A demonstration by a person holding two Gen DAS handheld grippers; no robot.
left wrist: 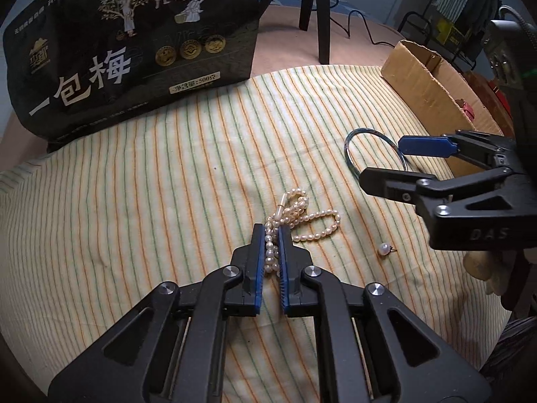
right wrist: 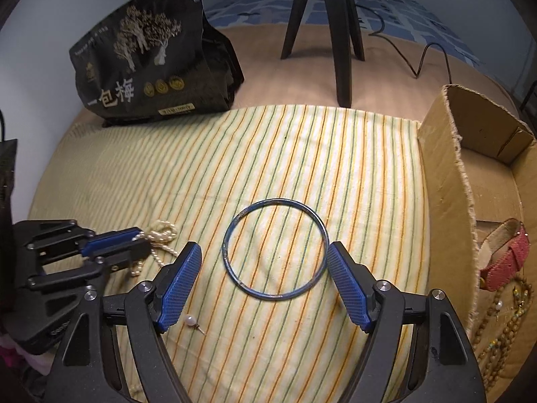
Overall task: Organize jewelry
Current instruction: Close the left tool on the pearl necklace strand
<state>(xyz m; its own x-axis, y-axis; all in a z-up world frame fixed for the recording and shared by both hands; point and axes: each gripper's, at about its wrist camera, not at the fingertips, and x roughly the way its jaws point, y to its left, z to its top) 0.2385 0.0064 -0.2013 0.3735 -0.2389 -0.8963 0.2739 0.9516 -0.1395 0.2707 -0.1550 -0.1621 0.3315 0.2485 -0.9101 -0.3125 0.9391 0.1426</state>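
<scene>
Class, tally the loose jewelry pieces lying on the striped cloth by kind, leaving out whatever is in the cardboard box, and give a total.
Pearl necklace: 1
Blue bangle: 1
Single pearl pendant: 1
Total: 3

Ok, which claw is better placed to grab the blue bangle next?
The right claw. Its open pads already flank the blue bangle on the striped cloth, while the left claw is shut on the pearl necklace and sits farther away.
</scene>
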